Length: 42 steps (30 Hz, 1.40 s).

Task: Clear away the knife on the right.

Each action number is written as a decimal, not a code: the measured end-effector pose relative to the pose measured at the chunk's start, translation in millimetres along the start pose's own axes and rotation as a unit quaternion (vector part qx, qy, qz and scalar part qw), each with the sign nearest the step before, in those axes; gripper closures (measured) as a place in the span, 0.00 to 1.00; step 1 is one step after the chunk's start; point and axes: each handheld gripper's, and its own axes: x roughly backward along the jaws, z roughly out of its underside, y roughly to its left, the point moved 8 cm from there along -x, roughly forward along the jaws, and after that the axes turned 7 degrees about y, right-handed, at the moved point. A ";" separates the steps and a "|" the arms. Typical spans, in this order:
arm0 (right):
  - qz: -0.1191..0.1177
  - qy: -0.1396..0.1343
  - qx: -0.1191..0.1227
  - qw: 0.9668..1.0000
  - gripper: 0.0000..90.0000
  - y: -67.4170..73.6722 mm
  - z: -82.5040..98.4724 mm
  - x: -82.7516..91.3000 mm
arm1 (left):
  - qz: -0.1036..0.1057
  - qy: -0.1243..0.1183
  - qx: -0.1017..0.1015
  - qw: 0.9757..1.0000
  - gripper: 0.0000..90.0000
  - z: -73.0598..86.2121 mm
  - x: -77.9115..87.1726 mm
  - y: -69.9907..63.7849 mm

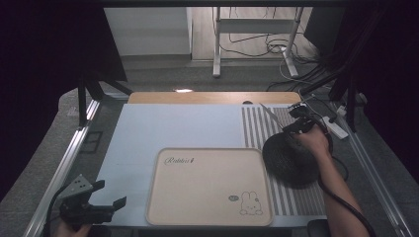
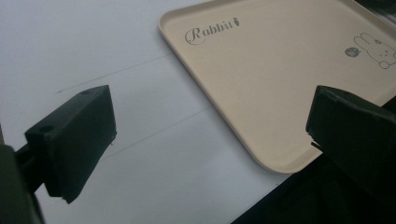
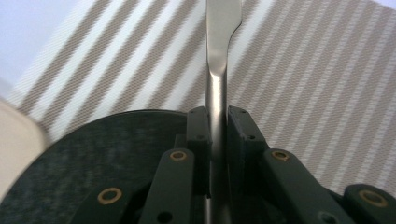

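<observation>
My right gripper (image 1: 291,127) is shut on a flat metal utensil (image 1: 272,117), which slants up toward the far left over the striped placemat (image 1: 254,128). In the right gripper view the utensil (image 3: 218,51) runs straight out between the jaws of the right gripper (image 3: 217,119), its far end cut off by the frame. A dark round plate (image 1: 289,160) lies on the placemat just under that hand, also seen as the plate (image 3: 93,158). My left gripper (image 1: 112,193) hovers open and empty near the front left corner; the left gripper (image 2: 210,116) faces the beige tray (image 2: 280,70).
The beige tray (image 1: 207,185), printed with "Rabbit" and a bunny, lies bare at the front middle on a pale mat (image 1: 173,128). A wooden table edge (image 1: 212,97) runs along the back. A power strip (image 1: 337,130) and cables sit at the right; metal rails (image 1: 64,163) flank the left.
</observation>
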 end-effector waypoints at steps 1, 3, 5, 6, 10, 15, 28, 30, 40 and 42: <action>0.000 0.004 0.002 1.000 0.89 4.7 1.2 -0.5 | 0.000 0.000 0.000 1.000 0.03 0.0 0.0 0.1; -0.002 0.005 0.011 1.000 0.89 14.1 2.9 -2.4 | 0.000 -0.001 0.000 1.000 0.03 -0.1 0.0 -0.1; -0.005 0.007 0.018 1.000 0.89 23.7 5.0 -3.5 | 0.000 -0.001 -0.001 1.000 0.03 -0.2 -0.1 -0.2; -0.006 0.008 0.022 1.000 0.89 28.3 6.0 -3.6 | 0.000 0.000 -0.001 1.000 0.03 -0.2 -0.1 -0.3; -0.014 0.007 0.037 0.999 0.89 46.3 9.9 -2.8 | 0.000 0.000 -0.002 1.000 0.03 -0.2 -0.2 -0.3; -0.022 0.009 0.057 0.998 0.89 69.8 16.5 -0.4 | 0.000 0.000 -0.003 1.000 0.03 -0.2 -0.2 -0.5; -0.045 0.012 0.110 0.993 0.89 136.9 42.6 10.4 | -0.002 0.003 -0.006 1.000 0.03 -0.2 -0.6 -1.0; -0.050 0.012 0.118 0.992 0.89 145.9 46.9 12.4 | -0.002 0.003 -0.006 1.000 0.03 -0.2 -0.8 -1.1; -0.060 0.017 0.144 0.988 0.89 183.2 70.3 17.3 | -0.002 0.005 -0.008 1.000 0.03 -0.3 -1.3 -1.4; -0.060 0.019 0.148 0.987 0.89 190.5 74.7 17.6 | -0.002 0.005 -0.008 1.000 0.03 -0.4 -1.4 -1.5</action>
